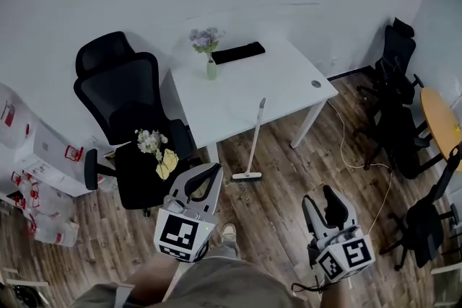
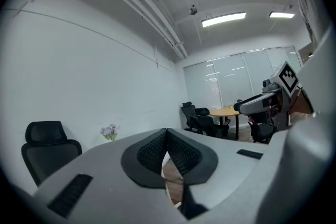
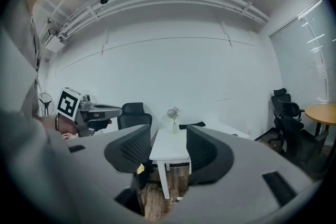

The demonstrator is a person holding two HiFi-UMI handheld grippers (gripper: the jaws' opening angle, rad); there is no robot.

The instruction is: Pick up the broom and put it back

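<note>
Currently pre-grasp | broom (image 1: 254, 137) leans on tabletop (image 1: 289, 83) edge, untouched | L gripper (image 1: 208, 175) jaws clenched, empty | R gripper (image 1: 321, 197) jaws apart, empty | pickup + return both left.

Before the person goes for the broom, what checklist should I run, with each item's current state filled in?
1. Broom found, leaning on the white table with its head on the floor: ok.
2. Right tongs open with nothing between the jaws: ok.
3. Left tongs open for a grasp: not ok, the jaws are together.
4. Tongs at the handle: not ok, both are apart from the broom.
5. Office chair apart from the broom: ok.
6. Spot where the broom belongs: cannot tell.
</note>
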